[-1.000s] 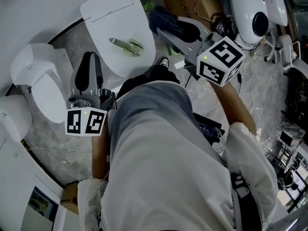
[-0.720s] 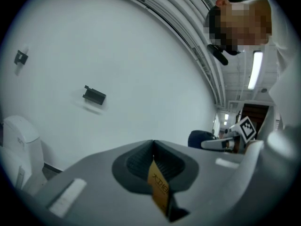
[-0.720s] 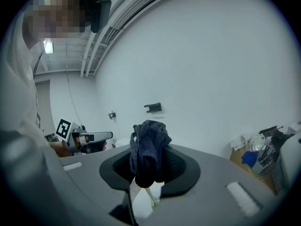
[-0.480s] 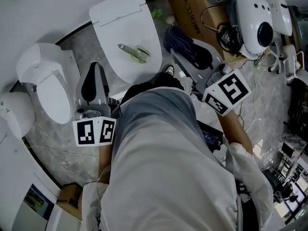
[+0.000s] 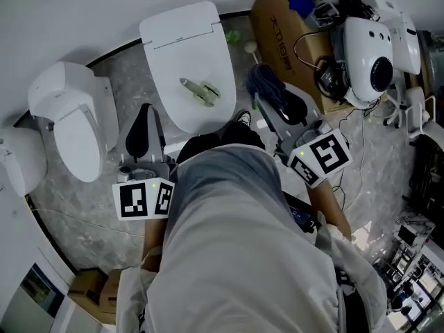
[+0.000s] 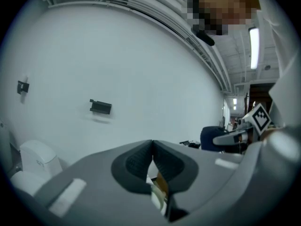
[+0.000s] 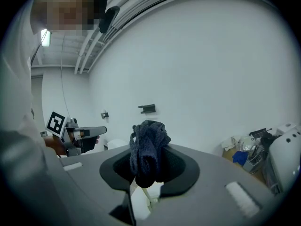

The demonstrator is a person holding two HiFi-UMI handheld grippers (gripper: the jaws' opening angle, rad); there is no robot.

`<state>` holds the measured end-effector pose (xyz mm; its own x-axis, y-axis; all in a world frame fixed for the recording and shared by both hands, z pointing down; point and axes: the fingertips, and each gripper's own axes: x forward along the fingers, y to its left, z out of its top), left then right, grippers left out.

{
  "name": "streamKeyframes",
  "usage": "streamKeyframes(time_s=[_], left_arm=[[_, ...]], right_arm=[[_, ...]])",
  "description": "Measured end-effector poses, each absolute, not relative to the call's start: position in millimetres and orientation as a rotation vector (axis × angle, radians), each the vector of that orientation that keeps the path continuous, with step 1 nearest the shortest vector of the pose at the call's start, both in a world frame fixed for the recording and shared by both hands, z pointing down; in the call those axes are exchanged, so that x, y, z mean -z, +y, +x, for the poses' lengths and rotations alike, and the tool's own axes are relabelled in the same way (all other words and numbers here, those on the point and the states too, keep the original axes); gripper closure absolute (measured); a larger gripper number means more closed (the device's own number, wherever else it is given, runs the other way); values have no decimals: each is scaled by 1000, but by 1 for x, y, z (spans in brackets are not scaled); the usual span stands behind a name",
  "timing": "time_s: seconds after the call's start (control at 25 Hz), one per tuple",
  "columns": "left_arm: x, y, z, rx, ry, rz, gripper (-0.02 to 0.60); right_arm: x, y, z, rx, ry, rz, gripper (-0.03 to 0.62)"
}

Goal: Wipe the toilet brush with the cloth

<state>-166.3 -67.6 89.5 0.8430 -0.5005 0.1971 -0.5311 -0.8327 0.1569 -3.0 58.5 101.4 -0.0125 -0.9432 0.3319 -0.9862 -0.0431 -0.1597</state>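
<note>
My left gripper (image 6: 152,146) has its two dark ribbed pads pressed together at the tips, with nothing caught between them. In the head view it sits just off the left side of the toilet (image 5: 173,44), near the bowl's front end and apart from it, with its jaws pointing up along that side.

My right gripper (image 7: 149,171) is clamped on the cloth (image 7: 148,144), a dark blue knitted bundle that bulges up and out past the jaw tips. It sits off the right side of the toilet, near the front corner. The cloth hangs just beside the toilet's right edge, and I cannot tell whether it touches the porcelain.

The toilet brush (image 5: 200,91) lies flat on the toilet's closed lid (image 5: 163,82), toward the front and a little right of the lid's middle. Its slim handle angles toward the back left and its pale green end points to the front right. Neither gripper touches it, and the cloth is clear of it, off to the right.

A second toilet (image 5: 69,116) stands to the left of the toilet, beyond my left gripper. A cardboard box (image 5: 277,37) stands to the toilet's right, behind the cloth.
</note>
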Motion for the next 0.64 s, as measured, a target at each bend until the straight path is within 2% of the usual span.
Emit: streamKeyframes(time_s=[0.64], left_arm=[[-102,-74,-159,-256,-746,2787,581]], right_arm=[[-104,62,5,-583,-2036,2095,496]])
